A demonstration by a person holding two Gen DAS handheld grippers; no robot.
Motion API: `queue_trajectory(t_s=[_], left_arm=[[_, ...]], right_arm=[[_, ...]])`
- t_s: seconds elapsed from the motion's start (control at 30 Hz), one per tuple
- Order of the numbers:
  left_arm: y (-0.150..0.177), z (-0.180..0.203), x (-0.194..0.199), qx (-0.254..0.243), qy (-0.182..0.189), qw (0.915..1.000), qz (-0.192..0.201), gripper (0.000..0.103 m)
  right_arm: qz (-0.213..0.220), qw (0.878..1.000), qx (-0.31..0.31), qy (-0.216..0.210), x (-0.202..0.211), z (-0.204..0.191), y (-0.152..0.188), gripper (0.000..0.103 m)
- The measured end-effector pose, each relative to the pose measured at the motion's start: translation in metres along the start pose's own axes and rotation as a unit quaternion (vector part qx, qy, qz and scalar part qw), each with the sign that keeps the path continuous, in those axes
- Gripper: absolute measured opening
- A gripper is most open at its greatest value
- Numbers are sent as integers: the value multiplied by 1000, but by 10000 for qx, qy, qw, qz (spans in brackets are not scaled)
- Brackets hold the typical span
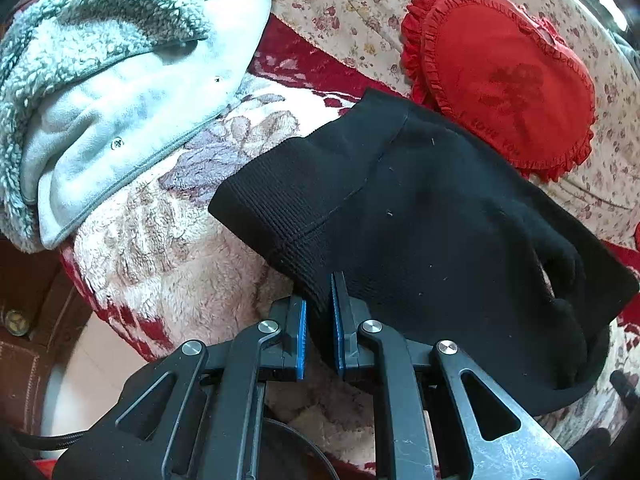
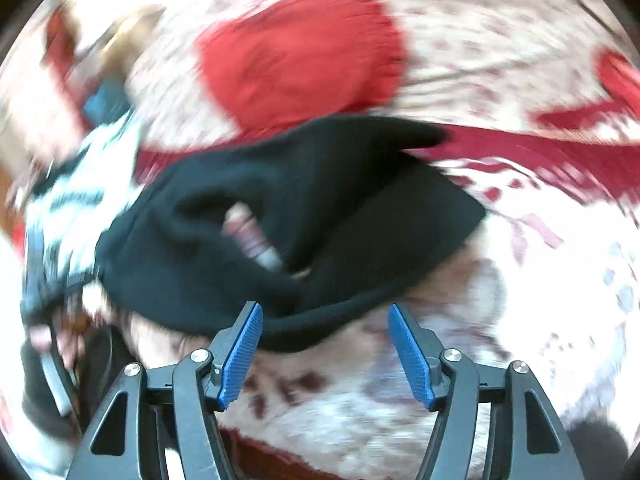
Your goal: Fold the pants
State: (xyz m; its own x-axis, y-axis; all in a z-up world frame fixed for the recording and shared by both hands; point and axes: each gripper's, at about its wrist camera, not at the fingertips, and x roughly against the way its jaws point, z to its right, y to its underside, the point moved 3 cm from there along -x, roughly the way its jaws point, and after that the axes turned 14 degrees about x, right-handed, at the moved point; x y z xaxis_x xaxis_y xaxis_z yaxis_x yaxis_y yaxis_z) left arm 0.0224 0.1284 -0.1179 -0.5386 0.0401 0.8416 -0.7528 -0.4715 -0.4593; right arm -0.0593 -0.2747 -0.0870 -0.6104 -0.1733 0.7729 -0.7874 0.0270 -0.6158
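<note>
Pinching the ribbed waistband of the black pants (image 1: pixel 420 208) in my left gripper (image 1: pixel 321 312); right gripper (image 2: pixel 326 340) spread wide, holding nothing; pants bunched on the fleecy blanket (image 1: pixel 160 248), red heart pillow (image 1: pixel 504 80) just beyond.

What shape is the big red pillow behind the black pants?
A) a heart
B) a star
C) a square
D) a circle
A: in the left wrist view the red pillow has two rounded lobes, narrows to a point and has a frilly edge, lying just behind the black pants.
</note>
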Motion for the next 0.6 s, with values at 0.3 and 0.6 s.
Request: queue_trajectory(t_s=[0.3,0.6], left_arm=[[-2,0,-6,-20,-131,9999,-74,10],[-30,23,5,178,116,9998,-60,9]], right_arm=[[288,9884,-1408,-490,-43,65,-30,63],[1004,9859,-1211,-576,-21,92,-80,4]])
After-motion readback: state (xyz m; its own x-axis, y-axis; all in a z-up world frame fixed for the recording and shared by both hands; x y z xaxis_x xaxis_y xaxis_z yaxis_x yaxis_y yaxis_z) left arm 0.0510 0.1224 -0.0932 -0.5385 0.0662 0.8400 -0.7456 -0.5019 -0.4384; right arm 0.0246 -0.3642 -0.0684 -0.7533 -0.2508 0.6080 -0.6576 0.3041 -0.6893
